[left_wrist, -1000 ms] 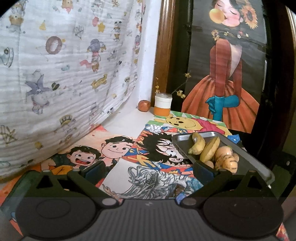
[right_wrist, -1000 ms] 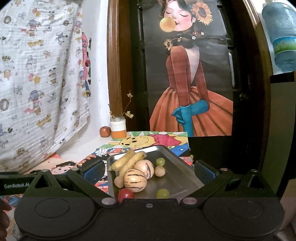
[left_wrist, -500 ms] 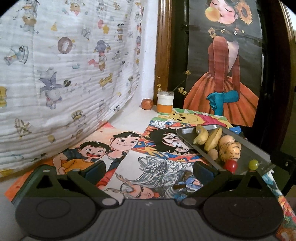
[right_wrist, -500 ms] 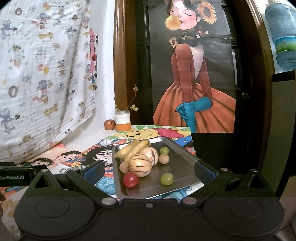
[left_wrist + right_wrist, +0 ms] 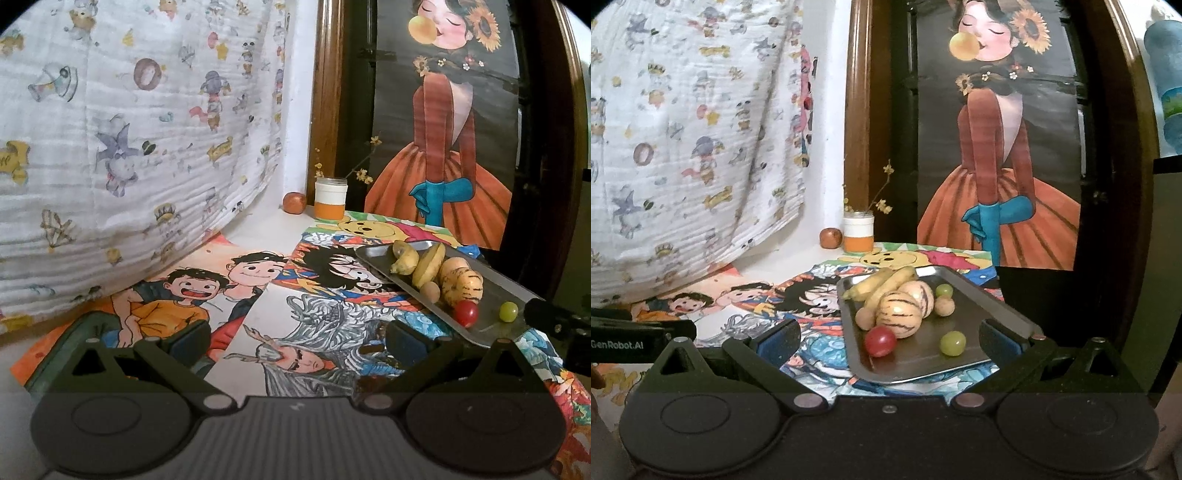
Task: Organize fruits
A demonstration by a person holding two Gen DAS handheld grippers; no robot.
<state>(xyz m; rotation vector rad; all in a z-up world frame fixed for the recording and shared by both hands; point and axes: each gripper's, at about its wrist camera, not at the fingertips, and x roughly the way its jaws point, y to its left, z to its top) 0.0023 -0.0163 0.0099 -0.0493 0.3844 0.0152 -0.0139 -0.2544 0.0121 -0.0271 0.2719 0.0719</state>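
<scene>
A metal tray (image 5: 982, 314) (image 5: 509, 291) lies on the cartoon-print table cover and holds two bananas (image 5: 882, 286) (image 5: 417, 262), two striped melons (image 5: 901, 314) (image 5: 461, 284), a red tomato (image 5: 880, 341) (image 5: 466, 314), green grapes (image 5: 953, 343) (image 5: 508, 311) and small brown fruits (image 5: 944, 306). My right gripper (image 5: 890, 341) is open just in front of the tray's near edge, nothing between its fingers. My left gripper (image 5: 291, 341) is open over the posters, left of the tray, holding nothing.
A small reddish-brown apple (image 5: 294, 202) (image 5: 830, 237) and a white-and-orange jar (image 5: 330, 199) (image 5: 858, 233) with dried flowers stand at the back by the wooden frame. A printed cloth (image 5: 129, 140) hangs on the left. The left gripper's body (image 5: 635, 341) shows at the right view's left edge.
Both grippers have drawn back and risen; the tray and fruit now sit farther away, with its whole near edge, tomato and grape in view. No fruit has moved.
</scene>
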